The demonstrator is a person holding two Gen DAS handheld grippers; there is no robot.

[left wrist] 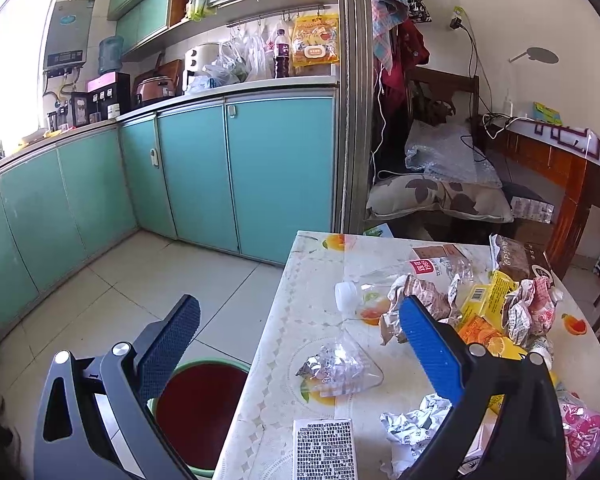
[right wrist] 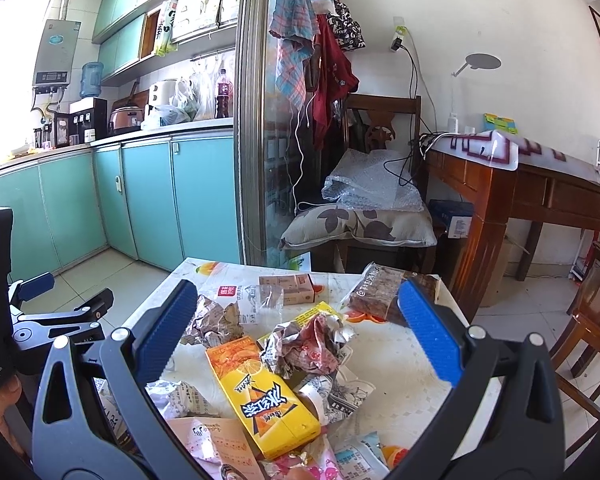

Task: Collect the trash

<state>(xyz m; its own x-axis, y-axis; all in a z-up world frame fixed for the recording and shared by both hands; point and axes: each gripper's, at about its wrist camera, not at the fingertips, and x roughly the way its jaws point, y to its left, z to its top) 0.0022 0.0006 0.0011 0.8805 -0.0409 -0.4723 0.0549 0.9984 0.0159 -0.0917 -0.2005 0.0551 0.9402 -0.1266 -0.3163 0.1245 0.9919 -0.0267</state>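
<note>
Trash lies scattered on a table with a fruit-print cloth [left wrist: 300, 300]. My left gripper [left wrist: 300, 332] is open and empty, straddling the table's left edge above a clear plastic wrapper with foil [left wrist: 336, 368]. A round bin with a green rim [left wrist: 200, 412] stands on the floor below it. My right gripper [right wrist: 300, 320] is open and empty over the pile. Between its fingers lie a yellow drink carton [right wrist: 264, 392] and a crumpled foil wrapper [right wrist: 312, 344]. The left gripper also shows at the left of the right wrist view [right wrist: 60, 300].
A brown snack bag [right wrist: 380, 292] and a small box [right wrist: 288, 286] lie at the table's far side. A clear bottle with a white cap [left wrist: 348, 292] lies on its side. Teal cabinets [left wrist: 220, 168], a cushioned chair [right wrist: 360, 224] and a wooden desk [right wrist: 540, 192] stand beyond.
</note>
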